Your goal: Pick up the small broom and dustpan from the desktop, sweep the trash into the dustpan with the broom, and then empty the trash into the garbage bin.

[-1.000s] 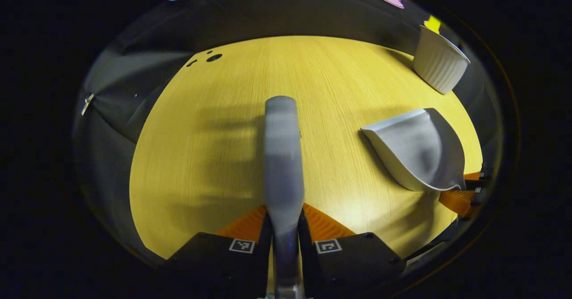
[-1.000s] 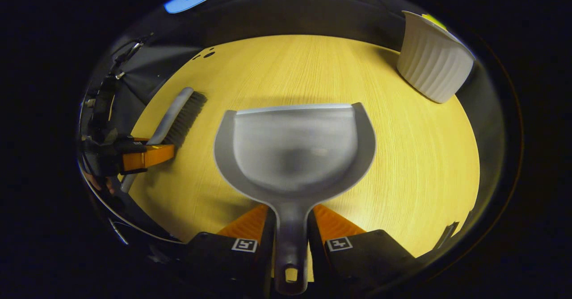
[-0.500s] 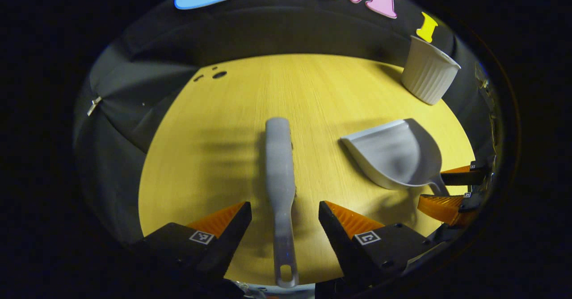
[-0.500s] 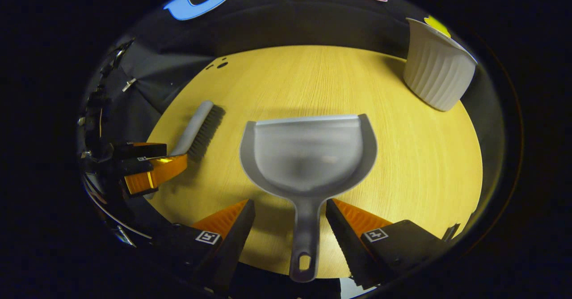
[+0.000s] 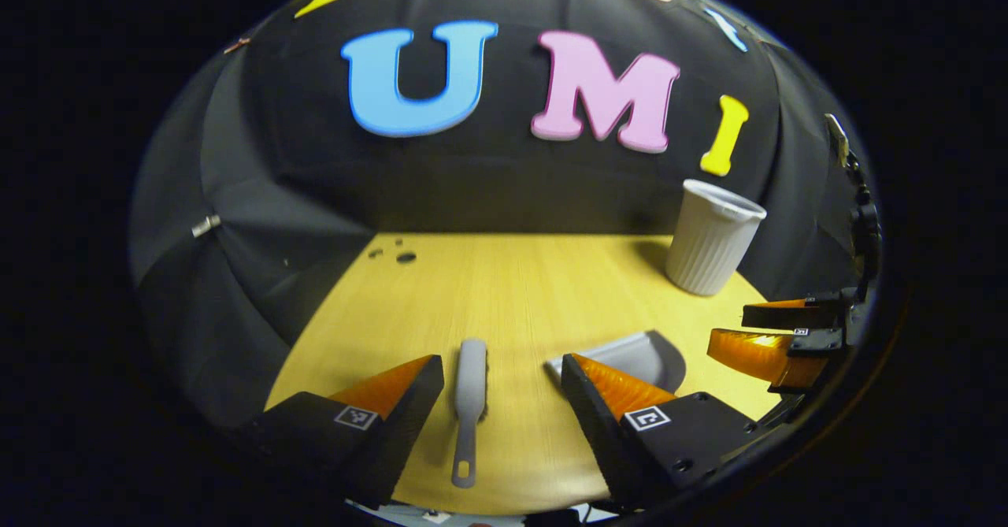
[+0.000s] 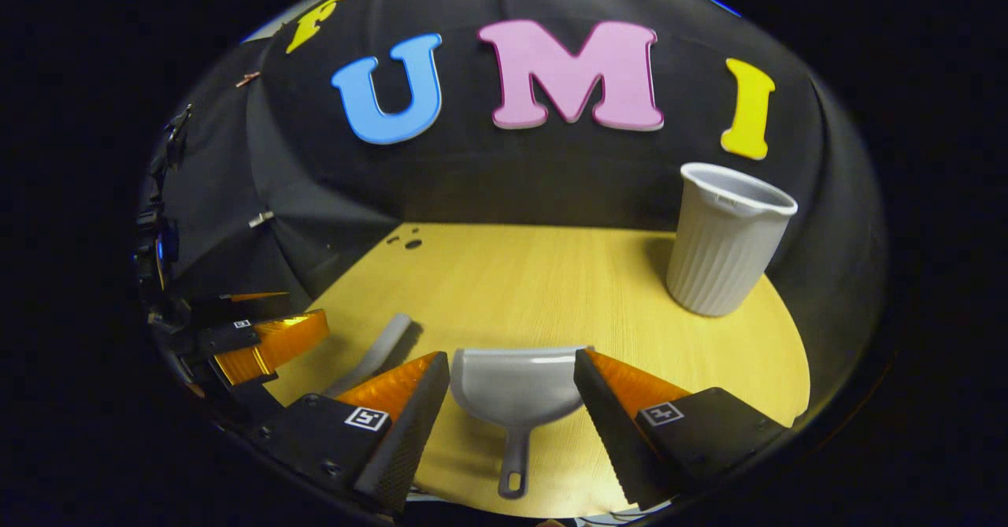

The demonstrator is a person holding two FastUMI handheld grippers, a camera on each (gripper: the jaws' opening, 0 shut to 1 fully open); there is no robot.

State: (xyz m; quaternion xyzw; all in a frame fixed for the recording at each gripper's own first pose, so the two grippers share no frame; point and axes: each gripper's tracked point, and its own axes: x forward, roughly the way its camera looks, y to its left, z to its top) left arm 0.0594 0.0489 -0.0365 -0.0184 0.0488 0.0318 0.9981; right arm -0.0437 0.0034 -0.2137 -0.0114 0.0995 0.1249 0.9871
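Broom lay on the desktop between left gripper's spread jaws; dustpan likewise under right gripper, also spread. Garbage bin at 2 o'clock. Judgement: both tools parked flat, nothing pinched; keep clear of handles.

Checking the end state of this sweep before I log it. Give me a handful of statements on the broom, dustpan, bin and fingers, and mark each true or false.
1. The broom lies flat on the table. True.
2. The left gripper is shut on the broom. False: its fingers stand open, apart from the handle.
3. The dustpan rests on the table, with the right gripper open. True.
4. The garbage bin lies tipped over. False: it stands upright.
5. The dustpan sits inside the bin. False: they are apart.
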